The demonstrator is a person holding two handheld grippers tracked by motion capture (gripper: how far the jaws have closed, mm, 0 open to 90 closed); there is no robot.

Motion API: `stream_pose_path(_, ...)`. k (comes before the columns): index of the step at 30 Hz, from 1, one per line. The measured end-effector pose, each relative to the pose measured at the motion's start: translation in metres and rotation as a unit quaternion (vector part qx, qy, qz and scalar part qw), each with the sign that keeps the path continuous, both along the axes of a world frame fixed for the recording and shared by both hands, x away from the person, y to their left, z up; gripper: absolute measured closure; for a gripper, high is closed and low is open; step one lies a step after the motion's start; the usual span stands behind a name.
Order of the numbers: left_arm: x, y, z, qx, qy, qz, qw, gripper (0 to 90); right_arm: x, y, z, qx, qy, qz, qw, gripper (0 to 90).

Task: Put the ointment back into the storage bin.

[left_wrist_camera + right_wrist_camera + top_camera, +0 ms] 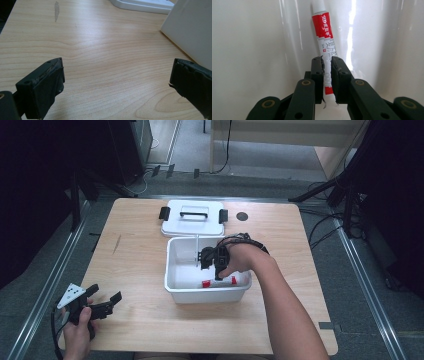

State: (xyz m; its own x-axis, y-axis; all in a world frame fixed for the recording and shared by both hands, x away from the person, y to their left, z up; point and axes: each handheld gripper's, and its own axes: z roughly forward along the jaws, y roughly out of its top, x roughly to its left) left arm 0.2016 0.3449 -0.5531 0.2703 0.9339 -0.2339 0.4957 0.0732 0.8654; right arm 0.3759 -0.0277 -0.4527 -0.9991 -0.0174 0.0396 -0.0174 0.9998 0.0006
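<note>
A red and white tube (323,27) lies in a white plastic bin (172,270) at the table's middle. My right gripper (327,62) reaches down into the bin and is shut on the tube's lower part, with the pads pressed against both its sides. From above, the right gripper (218,276) and the hand cover most of the tube (206,283), whose red ends show on the bin floor. My left gripper (106,295) rests at the table's front left corner, open, with bare wood between its fingers (47,82).
The bin's white lid (192,217), with a handle and black clips, lies flat just behind the bin. The wooden table (135,250) has a dark round spot (242,216) at the back. The bin's outer wall (192,27) stands to the right of my left gripper.
</note>
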Motion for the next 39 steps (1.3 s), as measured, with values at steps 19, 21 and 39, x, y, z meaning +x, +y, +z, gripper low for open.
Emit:
stream_pose_path(19, 0.000, -0.001, 0.000, 0.003, 0.000, 0.002, 1.0000, 0.1, -0.022, -0.056, 0.068, 0.028, -0.034, -0.027, 0.9986, 80.4)
stream_pose_path(21, 0.000, -0.001, 0.000, 0.004, -0.001, 0.002, 1.0000, 0.1, -0.023, -0.065, 0.073, 0.029, -0.038, -0.033, 0.9983, 80.3)
stream_pose_path(39, 0.000, -0.001, 0.000, 0.003, -0.001, 0.004, 1.0000, 0.1, -0.027, -0.134, 0.079, 0.039, -0.048, -0.083, 0.9946, 77.5)
